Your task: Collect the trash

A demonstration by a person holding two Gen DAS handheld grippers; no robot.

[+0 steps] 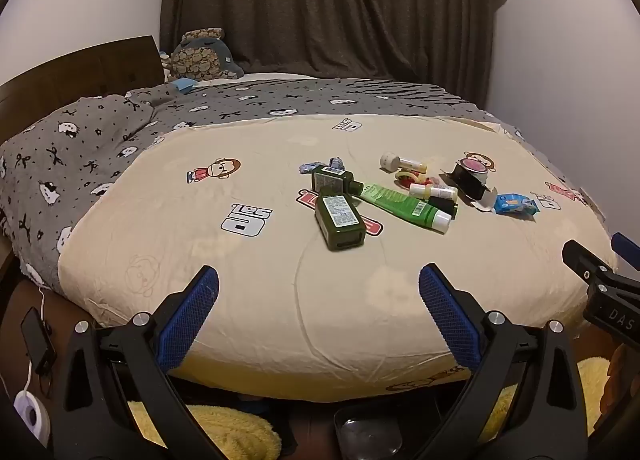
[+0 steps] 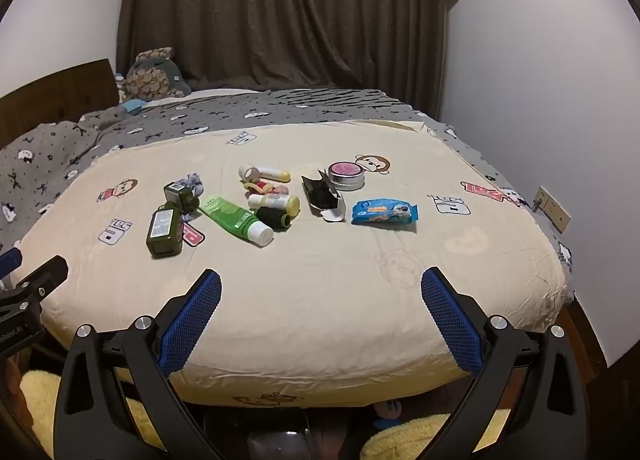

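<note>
Several items lie in the middle of the cream bed cover (image 1: 280,292) (image 2: 320,300): two dark green bottles (image 1: 340,218) (image 2: 163,229), a green tube (image 1: 402,205) (image 2: 236,218), a blue wrapper (image 1: 514,204) (image 2: 384,211), a torn black and silver wrapper (image 1: 470,182) (image 2: 323,196), a round tin (image 2: 346,175), small white and yellow tubes (image 1: 432,191) (image 2: 274,202) and a black spool (image 2: 273,217). My left gripper (image 1: 319,284) is open and empty over the bed's near edge. My right gripper (image 2: 321,286) is open and empty, beside it on the right.
A grey patterned duvet (image 1: 100,140) and a plush toy (image 1: 202,56) lie at the bed's far left by the wooden headboard (image 1: 80,68). Dark curtains hang behind. Yellow fluffy rug (image 1: 232,436) and a clear container (image 1: 368,434) lie on the floor below. A wall socket (image 2: 554,208) is at right.
</note>
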